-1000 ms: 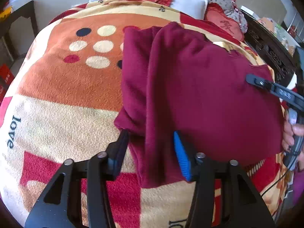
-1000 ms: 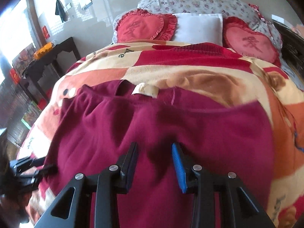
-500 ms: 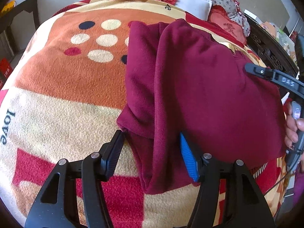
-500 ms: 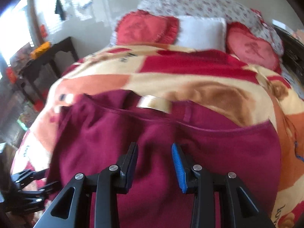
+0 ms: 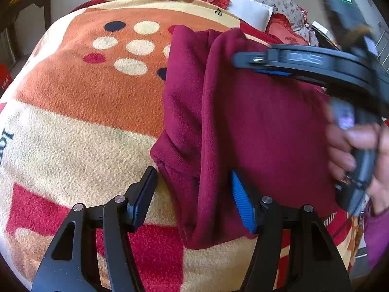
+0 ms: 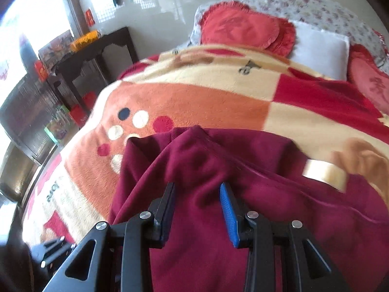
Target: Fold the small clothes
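Both grippers work the maroon garment [image 5: 255, 126] lying on the bed blanket [image 5: 80, 112]: left gripper [image 5: 194, 194] gapes wide astride its bunched near corner, right gripper [image 6: 197, 206] half-open over the cloth, gripping nothing. Best pinch both layers together and carry the fold flat. Fleecy blanket, heart cushions [image 6: 243, 29], dark side table [image 6: 97, 48] beyond.

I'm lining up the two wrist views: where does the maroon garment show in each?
Left wrist: maroon garment fills centre and right, above the left gripper.
Right wrist: it fills the lower half, around the right gripper.
Shared landmark: the blanket's dot cluster.
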`<state>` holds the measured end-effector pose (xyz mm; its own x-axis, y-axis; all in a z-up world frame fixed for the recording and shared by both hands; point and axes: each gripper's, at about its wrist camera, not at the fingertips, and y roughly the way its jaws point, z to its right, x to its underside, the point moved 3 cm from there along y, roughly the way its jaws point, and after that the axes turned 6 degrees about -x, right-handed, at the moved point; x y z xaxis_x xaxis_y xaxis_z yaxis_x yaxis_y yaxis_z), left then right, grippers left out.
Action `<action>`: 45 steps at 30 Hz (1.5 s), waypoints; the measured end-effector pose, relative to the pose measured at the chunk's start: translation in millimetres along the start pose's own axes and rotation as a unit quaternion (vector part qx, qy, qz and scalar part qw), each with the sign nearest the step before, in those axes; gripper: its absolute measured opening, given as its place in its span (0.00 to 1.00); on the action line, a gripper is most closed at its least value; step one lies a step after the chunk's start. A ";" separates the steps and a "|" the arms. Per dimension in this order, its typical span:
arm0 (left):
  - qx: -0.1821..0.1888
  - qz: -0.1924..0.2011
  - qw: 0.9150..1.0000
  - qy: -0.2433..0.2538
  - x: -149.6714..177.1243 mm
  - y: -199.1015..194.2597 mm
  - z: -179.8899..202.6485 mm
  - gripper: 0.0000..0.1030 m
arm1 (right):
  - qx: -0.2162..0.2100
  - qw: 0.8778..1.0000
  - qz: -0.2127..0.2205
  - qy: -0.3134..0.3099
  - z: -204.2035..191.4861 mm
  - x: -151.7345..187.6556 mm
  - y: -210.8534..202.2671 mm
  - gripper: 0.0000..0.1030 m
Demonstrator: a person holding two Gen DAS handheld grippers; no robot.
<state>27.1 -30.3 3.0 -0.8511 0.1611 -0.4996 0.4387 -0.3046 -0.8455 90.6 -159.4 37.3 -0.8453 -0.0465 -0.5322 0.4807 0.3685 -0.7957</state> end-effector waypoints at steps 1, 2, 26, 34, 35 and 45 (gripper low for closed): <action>0.002 0.003 1.000 0.000 0.9 -0.2 -0.5 0.61 | -0.001 1.000 -0.014 0.006 1.3 -2.1 11.8 0.34; 0.005 0.005 1.000 -0.001 1.4 -0.7 -1.3 0.61 | -0.001 1.000 -0.023 0.013 3.4 -3.5 19.8 0.34; 0.067 0.024 0.997 -0.020 20.4 -14.3 -20.9 0.72 | 0.025 0.997 -0.062 -0.028 -51.8 -14.2 50.3 0.37; 0.067 0.047 0.996 -0.020 1.7 -21.1 -17.6 0.72 | -0.074 0.997 -0.023 0.029 -17.1 -9.2 -12.8 0.16; 0.079 0.044 0.996 -0.023 -0.2 -21.0 -16.3 0.72 | -0.080 0.996 -0.022 0.034 -15.0 -9.4 -17.1 0.16; 0.106 0.041 0.993 -0.007 -4.1 -28.0 9.1 0.31 | -0.064 0.997 -0.010 0.043 -5.3 -13.4 -33.1 0.72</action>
<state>15.7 -30.9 30.5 -0.8194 0.1153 -0.5615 0.4372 -0.5079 -0.7422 84.8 -166.0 72.3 -0.8738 0.0218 -0.4857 0.4343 0.4841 -0.7596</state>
